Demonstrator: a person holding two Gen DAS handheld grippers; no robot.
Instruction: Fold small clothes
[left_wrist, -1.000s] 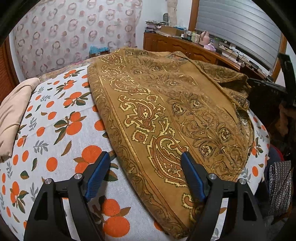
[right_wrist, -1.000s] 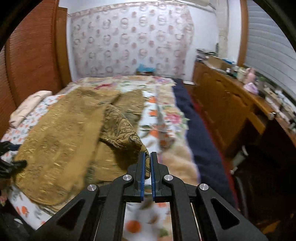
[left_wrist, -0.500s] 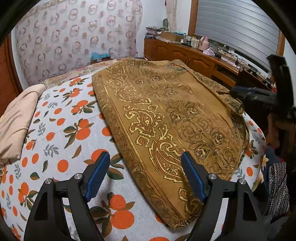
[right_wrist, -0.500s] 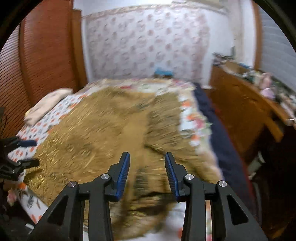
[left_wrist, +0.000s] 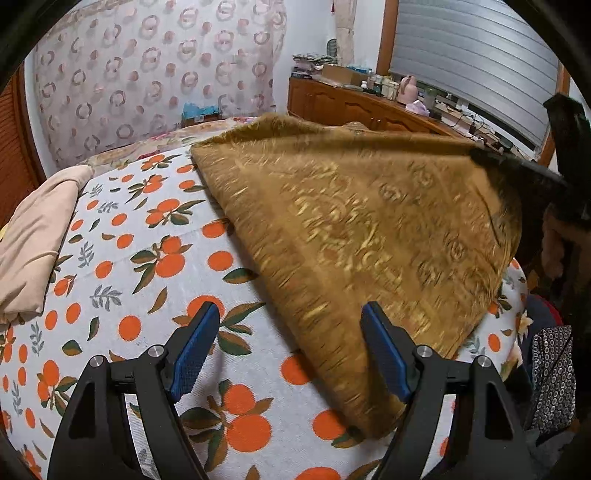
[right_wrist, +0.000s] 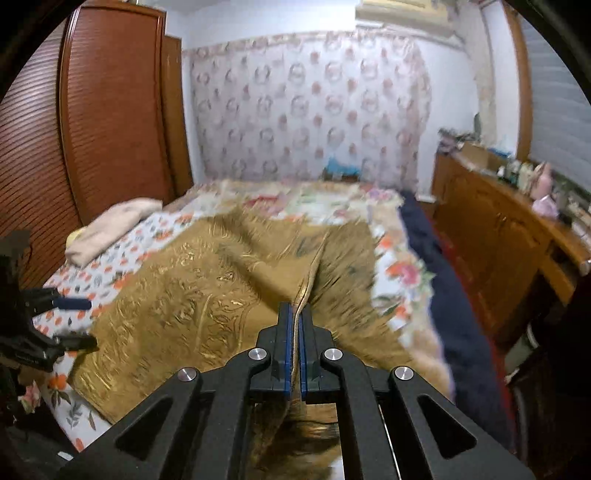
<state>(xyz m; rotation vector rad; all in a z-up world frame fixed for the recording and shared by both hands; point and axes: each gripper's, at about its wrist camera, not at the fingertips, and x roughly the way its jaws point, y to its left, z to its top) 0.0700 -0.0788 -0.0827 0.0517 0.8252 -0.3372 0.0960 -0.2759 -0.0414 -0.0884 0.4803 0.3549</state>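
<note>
You have two grippers in view: the left gripper (left_wrist: 288, 350) at 6 o'clock in its own view, the right gripper (right_wrist: 294, 332) at 6 o'clock in the other. One brown patterned cloth (left_wrist: 369, 229) lies on one bed, on one orange-print sheet (left_wrist: 147, 266). One folded beige cloth (left_wrist: 33, 240) sits at 9 o'clock. One wooden sideboard (left_wrist: 351, 107) stands at 1 o'clock, one wardrobe (right_wrist: 110, 110) at 10 o'clock in the right view. One dark blue blanket (right_wrist: 443, 295) runs along 3 o'clock there. The small items on the sideboard are too blurred for you to count.
</note>
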